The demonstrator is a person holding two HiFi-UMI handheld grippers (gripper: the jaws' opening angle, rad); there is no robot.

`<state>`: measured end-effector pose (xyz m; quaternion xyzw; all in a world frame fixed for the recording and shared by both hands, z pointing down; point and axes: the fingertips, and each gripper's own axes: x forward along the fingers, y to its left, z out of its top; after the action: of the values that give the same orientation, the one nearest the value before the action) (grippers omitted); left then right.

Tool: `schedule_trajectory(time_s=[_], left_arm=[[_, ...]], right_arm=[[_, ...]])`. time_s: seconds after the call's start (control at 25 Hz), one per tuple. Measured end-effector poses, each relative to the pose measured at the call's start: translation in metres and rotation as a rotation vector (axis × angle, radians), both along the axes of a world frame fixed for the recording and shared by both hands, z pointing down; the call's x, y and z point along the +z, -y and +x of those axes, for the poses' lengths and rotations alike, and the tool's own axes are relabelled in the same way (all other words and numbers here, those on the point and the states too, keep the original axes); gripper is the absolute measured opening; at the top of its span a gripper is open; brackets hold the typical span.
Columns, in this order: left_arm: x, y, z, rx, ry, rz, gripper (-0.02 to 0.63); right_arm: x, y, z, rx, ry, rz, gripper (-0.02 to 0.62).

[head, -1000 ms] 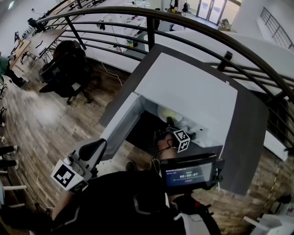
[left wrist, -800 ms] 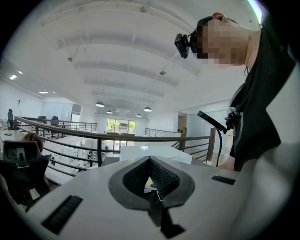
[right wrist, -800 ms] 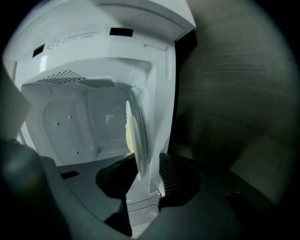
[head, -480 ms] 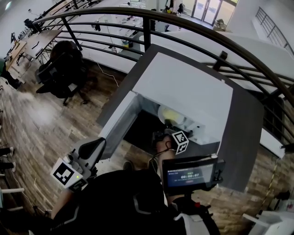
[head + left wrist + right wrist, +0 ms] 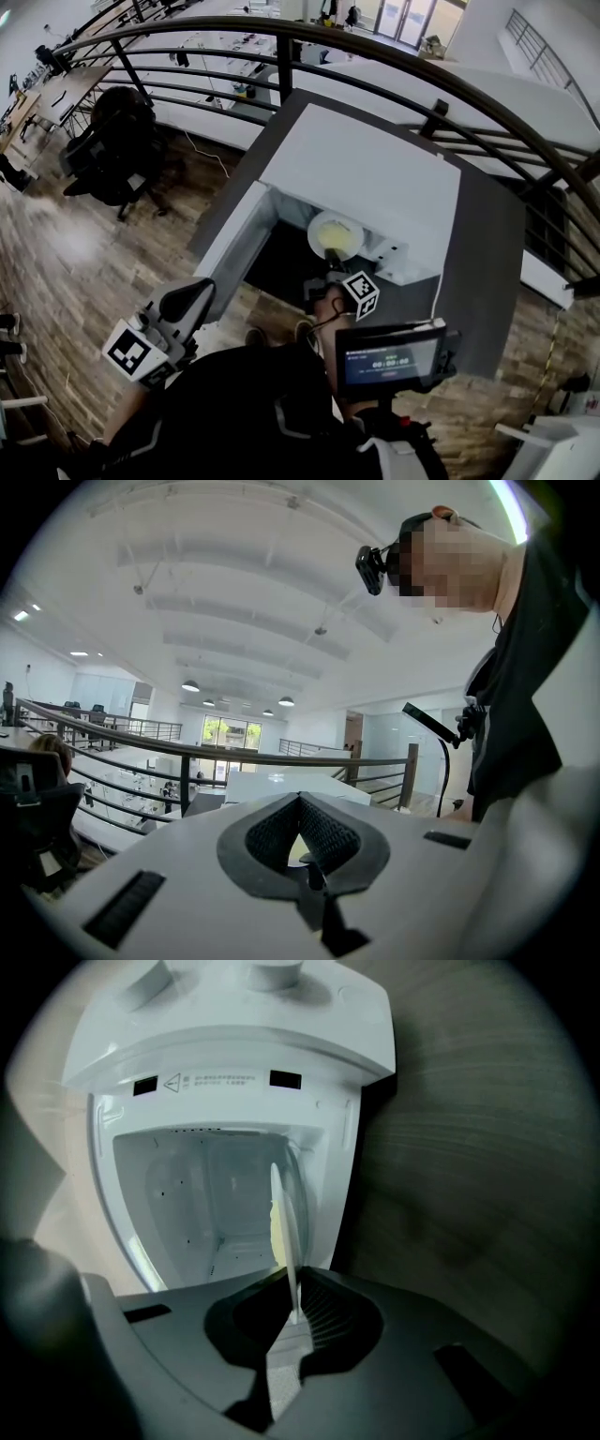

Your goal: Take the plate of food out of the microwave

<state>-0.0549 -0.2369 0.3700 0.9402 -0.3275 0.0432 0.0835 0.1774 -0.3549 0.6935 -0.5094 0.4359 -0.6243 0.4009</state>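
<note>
The white microwave stands on a dark table, its door swung open to the left. A white plate with yellow food sits at the mouth of the cavity. My right gripper reaches it from the front. In the right gripper view the plate shows edge-on, its rim pinched between the pads, with the right gripper shut on it in front of the white cavity. My left gripper hangs low at the left, away from the microwave; the left gripper is shut on nothing and points up at the ceiling.
A curved dark railing runs behind the table, with a lower floor of desks beyond it. A black office chair stands on the wooden floor at the left. A small screen sits at the person's chest.
My right gripper has shut on the plate's rim. The plate now shows more fully at the microwave's mouth. The left gripper has stayed where it was.
</note>
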Motion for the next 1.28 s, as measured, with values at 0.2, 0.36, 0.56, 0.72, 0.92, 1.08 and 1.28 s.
schedule_trajectory(time_s=[0.2,0.36,0.56,0.72,0.92,1.08,1.28], left_arm=[[0.003,-0.002,0.010,0.048,-0.022,0.003,0.003],[0.005,-0.001,0.018,0.081,-0.034,-0.001,0.003],[0.006,0.003,0.032,0.136,-0.051,0.001,0.003],[0.006,0.004,0.042,0.176,-0.062,0.005,0.003],[0.002,0.003,0.052,0.209,-0.074,0.012,0.003],[0.003,0.001,0.061,0.239,-0.083,0.015,0.003],[0.004,-0.004,0.068,0.270,-0.084,0.007,0.002]], right_arm=[[-0.017,-0.026,-0.010,-0.059,0.035,0.024,0.021],[-0.040,-0.045,-0.020,-0.103,0.055,0.043,0.021],[-0.076,-0.062,-0.022,-0.131,0.069,0.089,0.021],[-0.103,-0.074,-0.024,-0.173,0.068,0.139,0.021],[-0.131,-0.090,-0.031,-0.218,0.069,0.177,0.021],[-0.147,-0.099,-0.037,-0.257,0.067,0.196,0.021],[-0.162,-0.110,-0.045,-0.309,0.056,0.218,0.021]])
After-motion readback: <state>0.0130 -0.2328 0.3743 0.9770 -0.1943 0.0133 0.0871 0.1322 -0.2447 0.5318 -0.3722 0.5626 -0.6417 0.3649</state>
